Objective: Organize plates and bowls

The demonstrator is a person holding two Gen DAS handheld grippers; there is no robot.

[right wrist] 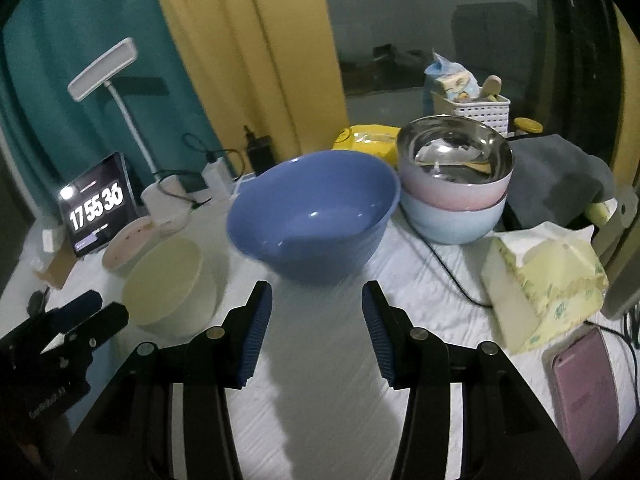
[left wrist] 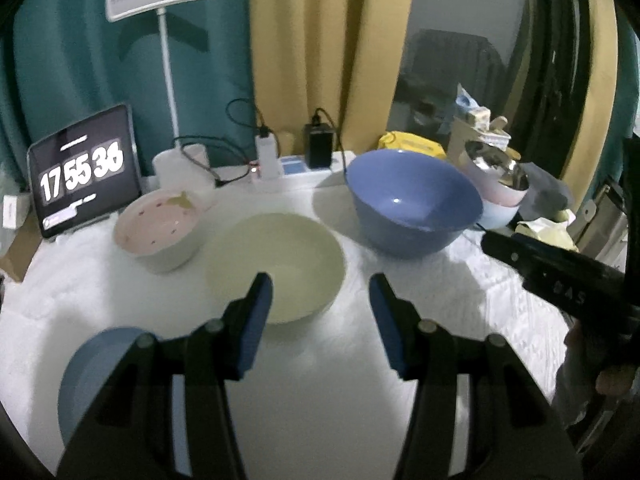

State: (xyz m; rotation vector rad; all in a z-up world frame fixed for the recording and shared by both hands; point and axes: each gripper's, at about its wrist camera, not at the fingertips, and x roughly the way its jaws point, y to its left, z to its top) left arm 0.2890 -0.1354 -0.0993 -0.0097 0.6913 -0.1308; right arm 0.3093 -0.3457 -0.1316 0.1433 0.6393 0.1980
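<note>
Judging by how things lie, the sorting is only partly done. The one finished group is the stack of bowls (right wrist: 454, 200), steel nested in pink over pale blue, which sits ahead and to the right of the right gripper (right wrist: 317, 322) on the white-covered bench (right wrist: 328, 420). The rest stand apart.

The big blue bowl (right wrist: 316, 216) sits directly ahead of the right gripper, just beyond its fingertips, and ahead and right of the left gripper (left wrist: 321, 312). The cream bowl (left wrist: 276, 266) lies just in front of the left gripper, its near rim partly behind the left finger, though touch cannot be confirmed. The pink-lined bowl (left wrist: 158, 236) stands further ahead and to the left, close beside the cream one. A blue plate (left wrist: 86, 384) lies close under the left gripper, on its left side.

Both grippers stand about half open with nothing between their blue pads; neither holds anything.
</note>
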